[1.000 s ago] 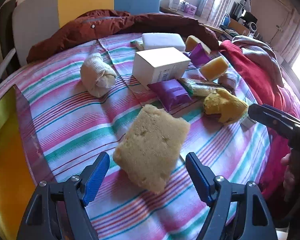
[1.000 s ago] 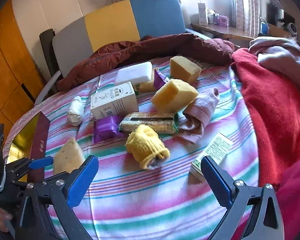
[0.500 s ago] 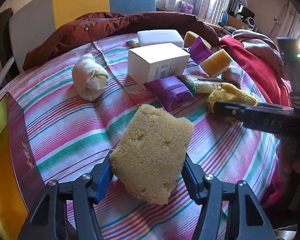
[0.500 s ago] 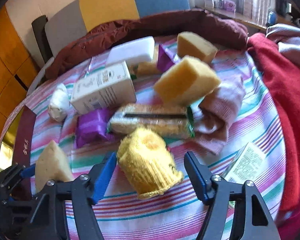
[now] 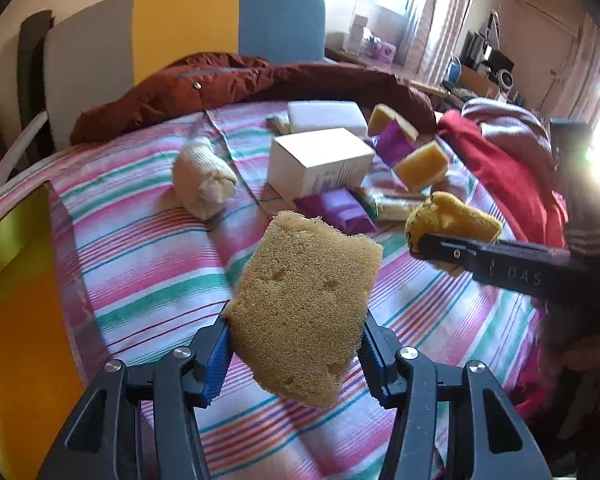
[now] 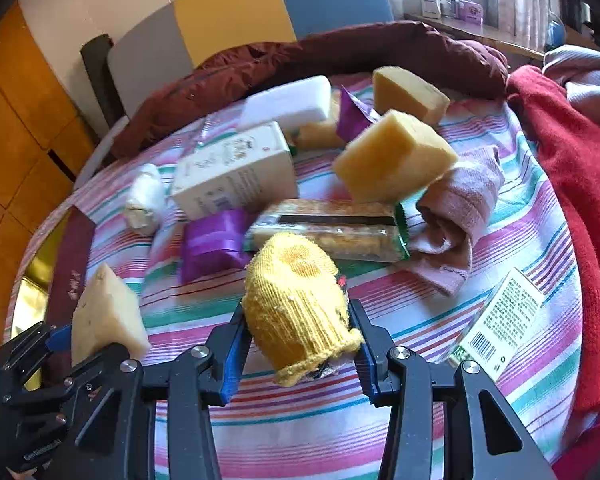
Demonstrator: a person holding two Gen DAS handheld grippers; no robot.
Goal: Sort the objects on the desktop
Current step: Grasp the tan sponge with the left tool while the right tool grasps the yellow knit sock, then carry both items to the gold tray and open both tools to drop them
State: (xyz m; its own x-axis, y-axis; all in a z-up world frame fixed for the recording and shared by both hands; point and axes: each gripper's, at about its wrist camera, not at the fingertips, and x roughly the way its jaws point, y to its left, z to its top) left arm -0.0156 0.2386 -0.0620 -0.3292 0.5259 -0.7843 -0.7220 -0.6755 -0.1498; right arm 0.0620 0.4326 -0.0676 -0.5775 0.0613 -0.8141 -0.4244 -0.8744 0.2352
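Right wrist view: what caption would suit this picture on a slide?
The right gripper clamps a rolled yellow sock above a striped cloth strewn with sponges, boxes and snack packets.

a lived-in room of a home: a round table under a striped cloth (image 5: 148,248) is heaped with household odds and ends, a maroon padded jacket (image 5: 236,84) slung along its far edge and a red blanket (image 6: 572,184) piled at one side. behind it stand a grey, yellow and blue padded panel (image 5: 188,28), curtained windows (image 5: 432,12) and a cluttered sideboard (image 5: 384,56).
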